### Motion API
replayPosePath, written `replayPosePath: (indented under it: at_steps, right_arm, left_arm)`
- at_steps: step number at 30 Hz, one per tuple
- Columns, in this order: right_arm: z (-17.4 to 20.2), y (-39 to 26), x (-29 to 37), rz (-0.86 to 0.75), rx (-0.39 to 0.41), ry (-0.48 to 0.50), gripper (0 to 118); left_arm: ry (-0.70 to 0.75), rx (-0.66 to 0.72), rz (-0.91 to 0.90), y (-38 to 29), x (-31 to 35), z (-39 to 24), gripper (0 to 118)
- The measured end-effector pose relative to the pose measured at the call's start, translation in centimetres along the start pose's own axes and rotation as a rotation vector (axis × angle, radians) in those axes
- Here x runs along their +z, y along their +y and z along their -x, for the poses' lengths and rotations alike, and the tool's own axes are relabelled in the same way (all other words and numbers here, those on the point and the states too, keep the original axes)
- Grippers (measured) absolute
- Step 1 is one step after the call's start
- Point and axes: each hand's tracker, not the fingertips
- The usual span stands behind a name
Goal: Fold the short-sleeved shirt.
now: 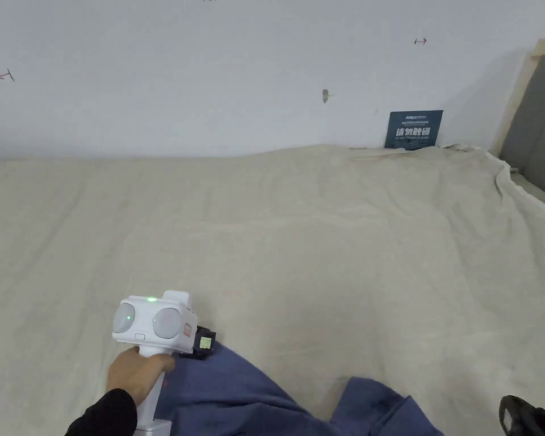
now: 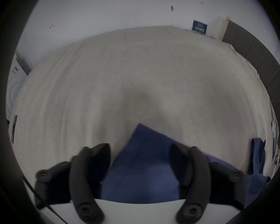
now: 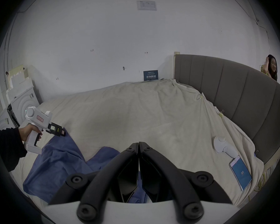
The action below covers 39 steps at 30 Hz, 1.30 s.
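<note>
Blue shirt [image 1: 237, 397] lies rumpled, unfolded on bed's near edge.

The shirt [image 1: 248, 397] lies on the bed sheet [image 1: 322, 238] at 6 o'clock in the head view, with the left gripper [image 1: 204, 342] over its 10 o'clock corner. The sign [image 1: 413, 129] stands against the wall at 1 o'clock, behind the sheet. In the right gripper view, the phone [image 3: 240, 172] and the spare controller [image 3: 222, 144] lie on the sheet at 4 o'clock, before the headboard [image 3: 233, 88].
</note>
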Motion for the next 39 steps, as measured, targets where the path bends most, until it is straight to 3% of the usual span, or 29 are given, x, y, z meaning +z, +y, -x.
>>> replayPosePath:
  at_steps: [3,5,6,11,15,17,19,20,22,29,30,33,35,39]
  right_arm:
    - [-0.1,-0.4,0.1,0.014,0.005,-0.004,0]
    - [-0.4,-0.7,0.2,0.027,-0.002,-0.006,0]
    - [-0.6,-0.9,0.2,0.042,-0.01,-0.006,0]
    - [-1.4,-1.8,-0.2,0.096,-0.04,0.006,0]
    - [-1.8,-2.7,-1.9,0.2,-0.015,0.011,2]
    - [-1.8,-3.2,-2.9,0.222,0.005,0.009,26]
    - [-1.5,-3.6,-4.1,0.262,0.037,-0.015,65]
    - [-1.4,-3.9,-4.7,0.291,0.051,-0.017,72]
    - [-1.3,-4.8,-6.0,0.356,0.057,-0.004,75]
    - [0.6,-7.9,-8.2,0.511,0.137,-0.038,72]
    - [0.7,-8.2,-8.3,0.512,0.125,-0.027,67]
    - [0.2,-9.1,-9.1,0.499,0.068,0.021,34]
    - [0.4,-8.8,-8.9,0.489,0.091,0.016,3]
    - [0.1,-6.9,-6.1,0.424,0.005,0.075,3]
  left_arm:
    - [0.031,-0.009,-0.037,-0.3,0.7,-0.6,57]
    - [0.024,-0.029,-0.04,-0.4,1.2,-1.0,12]
    - [0.026,-0.051,-0.039,-0.6,1.4,-1.1,0]
    - [-0.026,-0.024,-0.142,-1.4,5.5,-0.4,0]
    - [-0.096,0.0,-0.213,-3.0,10.2,0.5,0]
    - [-0.105,-0.007,-0.236,-3.8,12.2,0.7,0]
    - [-0.109,-0.019,-0.267,-4.7,14.8,0.5,0]
    - [-0.115,-0.018,-0.279,-5.1,15.7,0.6,0]
    - [-0.12,-0.017,-0.298,-5.9,17.3,0.8,0]
    - [-0.127,-0.002,-0.328,-7.4,20.0,1.2,0]
    - [-0.125,0.001,-0.33,-7.6,20.1,1.2,0]
    - [-0.124,0.018,-0.33,-8.2,20.3,1.5,0]
    - [-0.127,0.034,-0.328,-8.6,20.5,1.7,0]
    - [-0.126,0.062,-0.34,-8.9,20.6,3.0,0]
